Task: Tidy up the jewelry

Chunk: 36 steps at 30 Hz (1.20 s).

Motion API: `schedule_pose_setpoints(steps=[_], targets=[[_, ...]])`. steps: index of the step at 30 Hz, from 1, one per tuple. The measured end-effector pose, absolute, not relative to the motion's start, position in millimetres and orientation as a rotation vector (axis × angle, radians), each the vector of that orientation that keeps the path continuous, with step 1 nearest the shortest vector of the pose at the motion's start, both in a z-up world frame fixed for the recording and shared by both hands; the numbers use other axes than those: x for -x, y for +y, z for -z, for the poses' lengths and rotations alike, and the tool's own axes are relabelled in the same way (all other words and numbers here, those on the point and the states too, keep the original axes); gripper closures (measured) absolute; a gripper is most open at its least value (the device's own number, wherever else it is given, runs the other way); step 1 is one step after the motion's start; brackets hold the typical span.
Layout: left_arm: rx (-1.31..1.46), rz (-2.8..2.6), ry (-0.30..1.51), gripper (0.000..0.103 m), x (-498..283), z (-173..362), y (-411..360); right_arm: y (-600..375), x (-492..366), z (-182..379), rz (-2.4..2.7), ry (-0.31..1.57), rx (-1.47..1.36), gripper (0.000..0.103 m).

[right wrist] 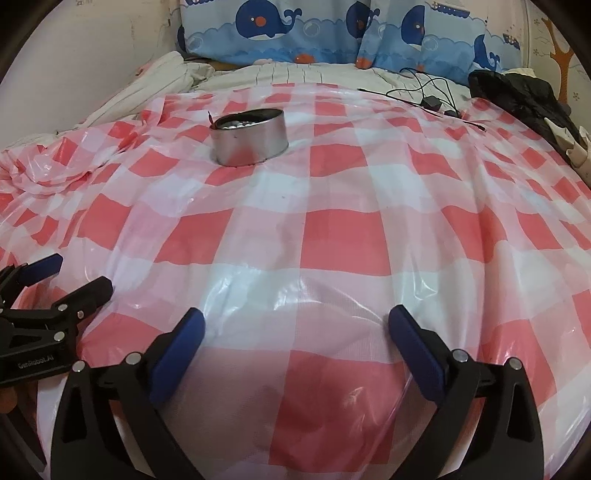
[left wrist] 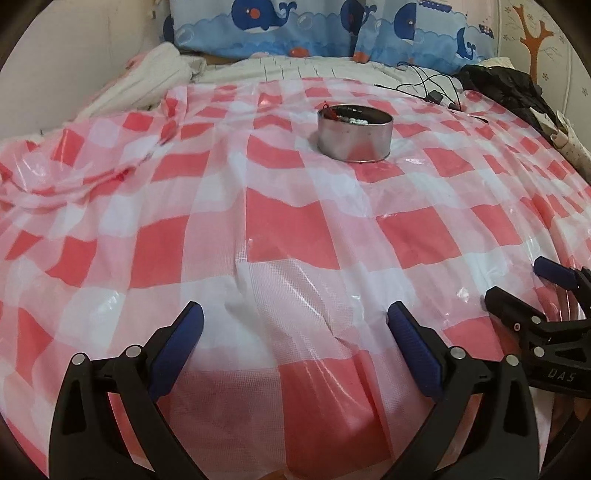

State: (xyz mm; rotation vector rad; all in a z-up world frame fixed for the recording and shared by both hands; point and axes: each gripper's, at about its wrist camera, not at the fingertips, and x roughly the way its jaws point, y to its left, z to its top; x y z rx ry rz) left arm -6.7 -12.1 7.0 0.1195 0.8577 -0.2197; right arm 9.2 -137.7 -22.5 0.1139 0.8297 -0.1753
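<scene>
Both hand-held grippers, left hand-held gripper (left wrist: 295, 325) and right hand-held gripper (right wrist: 295, 328), gape empty; at 12 o'clock, bead-filled metal tin (left wrist: 355, 133) sits on checkered sheet (left wrist: 258, 229).

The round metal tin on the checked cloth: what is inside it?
Inside the tin lie pale beads and something red at the rim. The wall hides whatever lies lower down.

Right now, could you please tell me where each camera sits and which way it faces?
Left wrist: on the left gripper, angled down across the red-and-white checked plastic sheet toward the round metal tin; right gripper at right edge.
Right wrist: on the right gripper, same heading; left gripper at left edge.
Shared: tin, sheet, blue whale-print pillows.
</scene>
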Motion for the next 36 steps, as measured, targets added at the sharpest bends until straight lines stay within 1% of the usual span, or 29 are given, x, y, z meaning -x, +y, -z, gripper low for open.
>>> schedule_pose_setpoints(steps=[10, 36], targets=[[-0.103, 0.201, 0.891, 0.007, 4.9, -3.2, -12.0, -135.4, -9.3, 22.9, 0.189, 0.837, -0.098, 0.007], [-0.109, 0.187, 0.901, 0.007, 2.3, -0.7, -13.7, -136.6, -9.1, 23.4, 0.188, 0.836, -0.099, 0.007]])
